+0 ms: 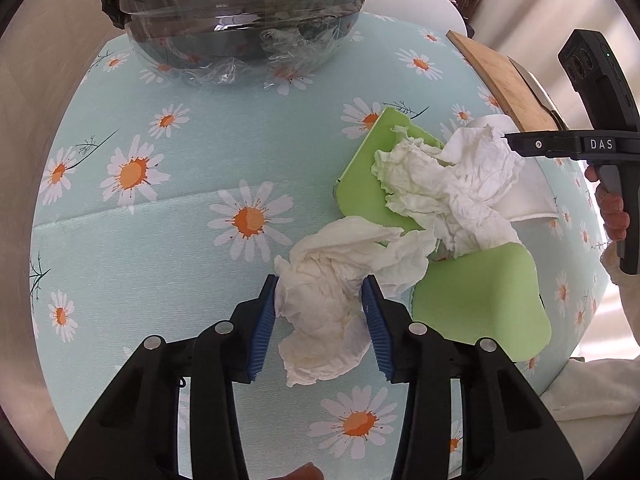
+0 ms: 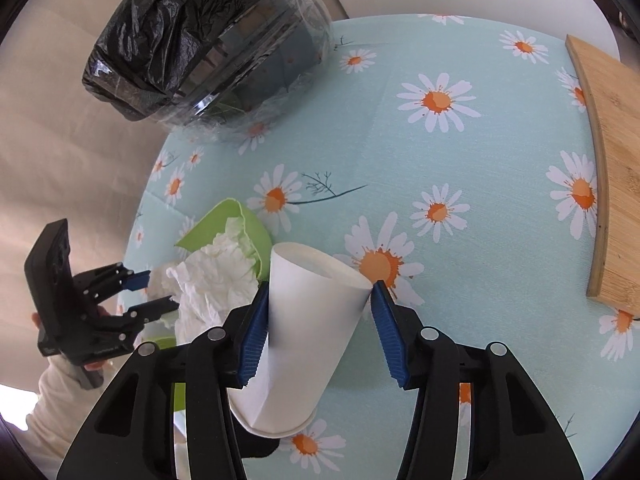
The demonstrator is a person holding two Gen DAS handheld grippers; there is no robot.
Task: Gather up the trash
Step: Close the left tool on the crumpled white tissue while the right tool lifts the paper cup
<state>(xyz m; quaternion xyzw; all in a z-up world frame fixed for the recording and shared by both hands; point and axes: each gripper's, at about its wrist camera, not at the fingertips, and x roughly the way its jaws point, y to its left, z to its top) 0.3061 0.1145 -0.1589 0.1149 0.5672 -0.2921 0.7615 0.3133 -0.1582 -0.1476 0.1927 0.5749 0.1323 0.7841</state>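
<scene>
The left gripper had its blue pads pressed on a crumpled white paper tissue on the daisy-print tablecloth; the right gripper clamped a white paper cup lying on its side, rim pointing away. The black-bagged clear bin stood well ahead, nearer the left gripper

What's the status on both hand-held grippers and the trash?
Left hand-held gripper shut on crumpled tissue. Right hand-held gripper shut on paper cup. Lined bin at table's far side, path clear.
</scene>
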